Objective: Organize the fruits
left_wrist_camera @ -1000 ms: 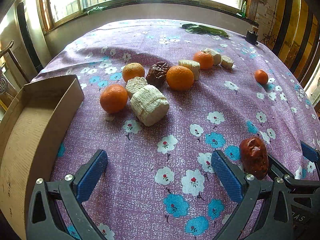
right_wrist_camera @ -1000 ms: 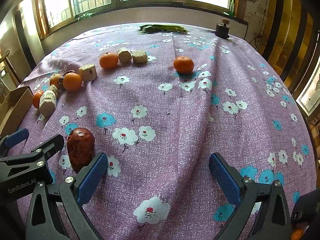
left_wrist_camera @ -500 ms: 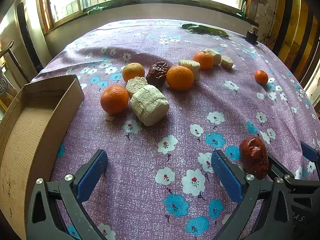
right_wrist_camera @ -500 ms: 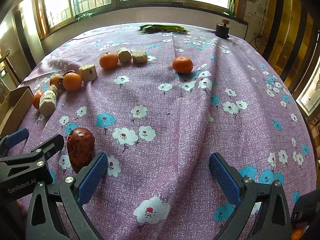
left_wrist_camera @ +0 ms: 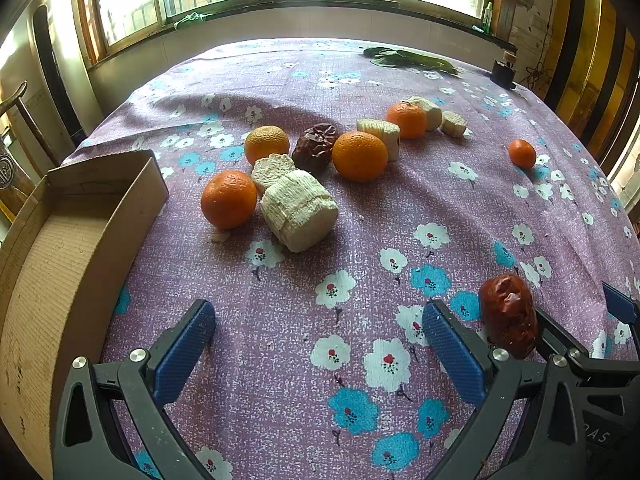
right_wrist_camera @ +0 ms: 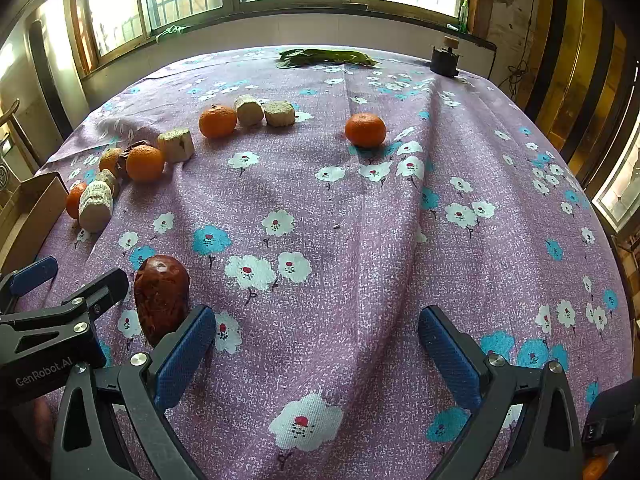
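Observation:
A red-brown date (left_wrist_camera: 508, 316) (right_wrist_camera: 162, 298) lies on the flowered cloth between my two grippers, outside both pairs of fingers. My left gripper (left_wrist_camera: 316, 328) (right_wrist_camera: 76, 276) is open with only cloth between its blue pads. My right gripper (right_wrist_camera: 316, 328) (left_wrist_camera: 580, 312) is open too, and its left finger is close beside the date. Farther out lie several oranges, such as one near orange (left_wrist_camera: 229, 199) (right_wrist_camera: 74, 200) and a lone orange (left_wrist_camera: 522, 154) (right_wrist_camera: 366, 130). Among them are pale cut chunks (left_wrist_camera: 298, 210) (right_wrist_camera: 95, 206) and a dark wrinkled date (left_wrist_camera: 316, 146).
An open cardboard box (left_wrist_camera: 80, 208) (right_wrist_camera: 36, 204) stands at the left edge of the table. Green leaves (left_wrist_camera: 412, 60) (right_wrist_camera: 326, 57) and a small dark object (left_wrist_camera: 503, 72) (right_wrist_camera: 444, 60) sit at the far edge under the windows.

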Tool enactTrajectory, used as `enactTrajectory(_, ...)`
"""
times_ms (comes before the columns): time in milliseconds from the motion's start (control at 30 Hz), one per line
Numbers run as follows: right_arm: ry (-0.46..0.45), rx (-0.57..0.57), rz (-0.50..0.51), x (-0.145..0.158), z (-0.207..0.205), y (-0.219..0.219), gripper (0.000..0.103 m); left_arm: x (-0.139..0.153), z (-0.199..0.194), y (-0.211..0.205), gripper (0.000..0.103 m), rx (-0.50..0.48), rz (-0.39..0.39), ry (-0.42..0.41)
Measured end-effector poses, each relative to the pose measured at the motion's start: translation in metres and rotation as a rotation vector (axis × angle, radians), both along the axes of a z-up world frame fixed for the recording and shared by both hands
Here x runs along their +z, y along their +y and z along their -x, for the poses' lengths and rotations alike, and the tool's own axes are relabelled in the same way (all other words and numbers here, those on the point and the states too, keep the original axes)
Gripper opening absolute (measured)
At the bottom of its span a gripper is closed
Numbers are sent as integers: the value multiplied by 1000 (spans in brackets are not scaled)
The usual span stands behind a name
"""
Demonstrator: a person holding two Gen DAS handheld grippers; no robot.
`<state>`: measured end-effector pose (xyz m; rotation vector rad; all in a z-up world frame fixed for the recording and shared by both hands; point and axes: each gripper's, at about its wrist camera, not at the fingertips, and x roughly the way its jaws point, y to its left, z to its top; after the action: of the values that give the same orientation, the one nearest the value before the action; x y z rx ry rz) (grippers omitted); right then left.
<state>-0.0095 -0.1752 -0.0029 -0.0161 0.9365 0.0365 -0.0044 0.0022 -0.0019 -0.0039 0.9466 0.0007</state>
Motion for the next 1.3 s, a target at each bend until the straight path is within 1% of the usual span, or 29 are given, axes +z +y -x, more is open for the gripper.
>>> enactTrajectory(100,25,12,-8,2,0,1,103,2,-1,-1,103,-8,-3,26)
enactTrajectory(133,23,22,-24,4,1,1,103,5,0,0,103,-7,-2,21)
enactTrajectory(233,-30,29,-48,17,7,-1,103,19,9,5,103,-14,8,-36)
enactTrajectory(267,-50,29,-53,23,10,-2,103,25,12,6,103,-16,7,-43)
enactTrajectory(400,-96,49,-94,41,20,-3,103,45,20,7,103,-21,-20,-95)
enactTrajectory(533,-121,65,-115,52,27,0,103,56,25,9,103,-15,-2,-112)
enactTrajectory(567,-124,70,-115,53,28,1,103,56,23,10,103,-14,8,-82)
enactTrajectory(633,-130,77,-114,56,31,2,103,59,26,9,103,-16,9,-101)
enactTrajectory(667,-132,81,-117,57,32,1,103,59,26,11,103,-14,18,-95)
enactTrajectory(700,-132,84,-120,58,33,1,103,60,29,12,103,-10,40,-113)
enactTrajectory(833,-135,97,-119,59,36,0,103,62,32,11,103,-16,46,-129)
enactTrajectory(900,-137,105,-109,59,37,1,103,62,33,13,103,-14,76,-134)
enactTrajectory(1000,-141,117,-99,59,39,2,102,62,33,13,103,-18,99,-131)
enactTrajectory(1167,-129,118,-84,54,38,-2,96,56,35,5,103,-41,59,-113)
enactTrajectory(1300,-115,82,-63,50,38,-15,91,47,37,-11,103,-111,48,-86)
